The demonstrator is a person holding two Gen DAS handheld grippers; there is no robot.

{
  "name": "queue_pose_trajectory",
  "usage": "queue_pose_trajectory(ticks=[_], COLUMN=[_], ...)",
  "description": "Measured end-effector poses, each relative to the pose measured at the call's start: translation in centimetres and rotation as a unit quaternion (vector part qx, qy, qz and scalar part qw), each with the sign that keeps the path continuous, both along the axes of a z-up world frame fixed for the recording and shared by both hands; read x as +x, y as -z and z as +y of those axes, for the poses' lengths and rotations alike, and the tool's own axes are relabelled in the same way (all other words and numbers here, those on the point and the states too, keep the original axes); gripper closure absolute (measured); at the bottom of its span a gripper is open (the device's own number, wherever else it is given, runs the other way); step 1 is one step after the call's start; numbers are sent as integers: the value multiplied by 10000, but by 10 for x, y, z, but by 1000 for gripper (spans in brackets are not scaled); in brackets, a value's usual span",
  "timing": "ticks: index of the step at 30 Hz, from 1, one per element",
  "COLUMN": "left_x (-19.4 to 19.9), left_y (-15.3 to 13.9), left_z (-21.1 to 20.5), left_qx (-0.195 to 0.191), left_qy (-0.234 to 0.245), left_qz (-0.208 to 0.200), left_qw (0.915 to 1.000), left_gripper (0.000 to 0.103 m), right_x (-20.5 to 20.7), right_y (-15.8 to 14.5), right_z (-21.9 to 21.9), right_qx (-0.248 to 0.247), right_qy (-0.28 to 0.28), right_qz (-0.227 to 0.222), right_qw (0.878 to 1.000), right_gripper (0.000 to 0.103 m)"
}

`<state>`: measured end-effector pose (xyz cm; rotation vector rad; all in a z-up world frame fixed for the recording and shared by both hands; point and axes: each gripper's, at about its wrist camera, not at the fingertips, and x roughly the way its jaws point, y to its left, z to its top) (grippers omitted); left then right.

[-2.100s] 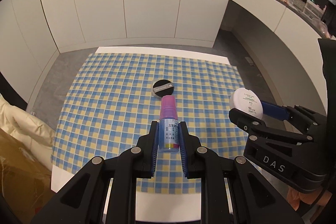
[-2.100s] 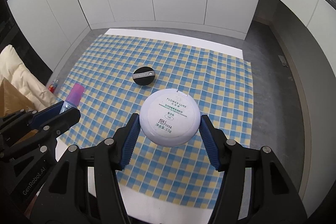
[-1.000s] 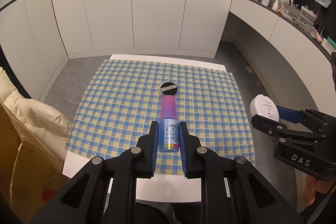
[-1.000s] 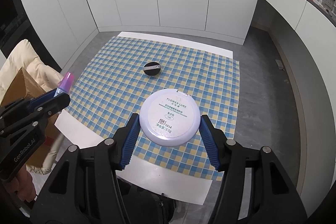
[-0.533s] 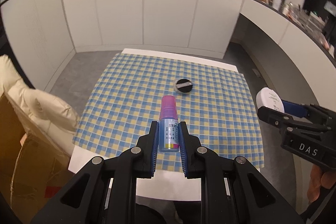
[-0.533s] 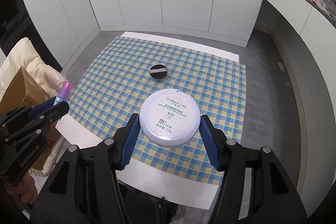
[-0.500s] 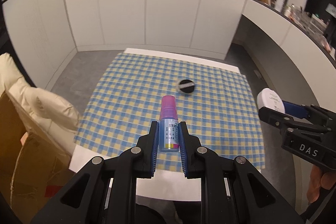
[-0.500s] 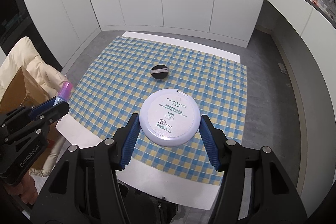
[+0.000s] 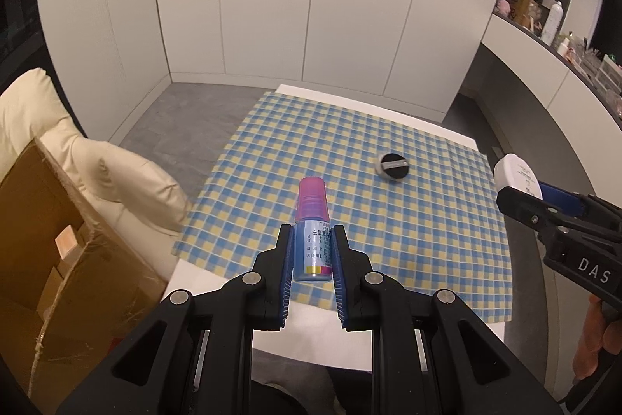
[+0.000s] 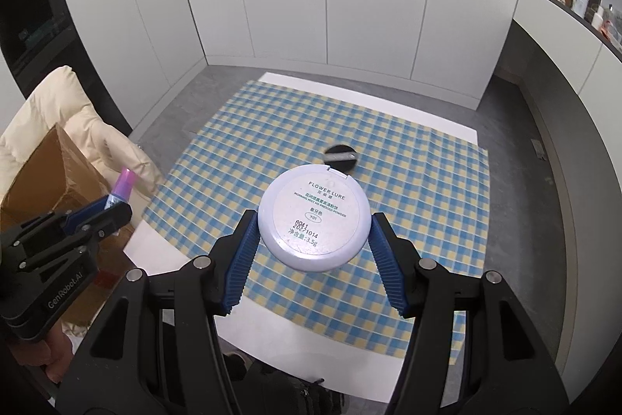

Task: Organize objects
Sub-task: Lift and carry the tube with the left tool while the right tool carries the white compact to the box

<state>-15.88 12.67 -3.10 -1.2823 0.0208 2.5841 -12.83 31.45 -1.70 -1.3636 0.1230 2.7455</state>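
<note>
My left gripper [image 9: 311,240] is shut on a small bottle with a pink cap [image 9: 312,216], held high above the near left edge of the table. The bottle also shows in the right wrist view [image 10: 121,189]. My right gripper [image 10: 313,220] is shut on a round white powder compact [image 10: 314,216], held above the table's near side. The compact shows at the right of the left wrist view [image 9: 515,175]. A small black round compact [image 9: 392,167] lies on the blue and yellow checked cloth [image 9: 350,150]; it also shows in the right wrist view [image 10: 341,155].
The white table [image 9: 217,277] stands on a grey floor before white cabinet walls. An open cardboard box [image 9: 46,240] and a cream cushion [image 9: 97,158] sit left of the table. A counter with bottles [image 9: 552,22] runs along the right.
Both grippers have pulled back, risen and swung left with their objects held. The box and cushion now fill more of the left side. The black compact has not moved.
</note>
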Motion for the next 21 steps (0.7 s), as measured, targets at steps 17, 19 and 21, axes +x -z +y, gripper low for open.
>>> queue_pose_trajectory(ticks=[17,19,21], left_x=[-1,1,2], left_y=[-7,-8,-8], left_z=[-56,-62,-69], left_qx=[45,49,55], left_qy=[-477,-512,-562], left_qz=[133,136,145], left_qw=[9988,9986,9983], left_gripper=[85,85,85], right_x=[-17,-18,-20], right_y=[0,-1,-2], right_z=[-66,-74,-83], right_qx=[10,34,57], right_qy=[-536,-616,-681], right_qz=[27,54,64], right_qw=[9986,9981,9976], right_gripper=[43,43,43])
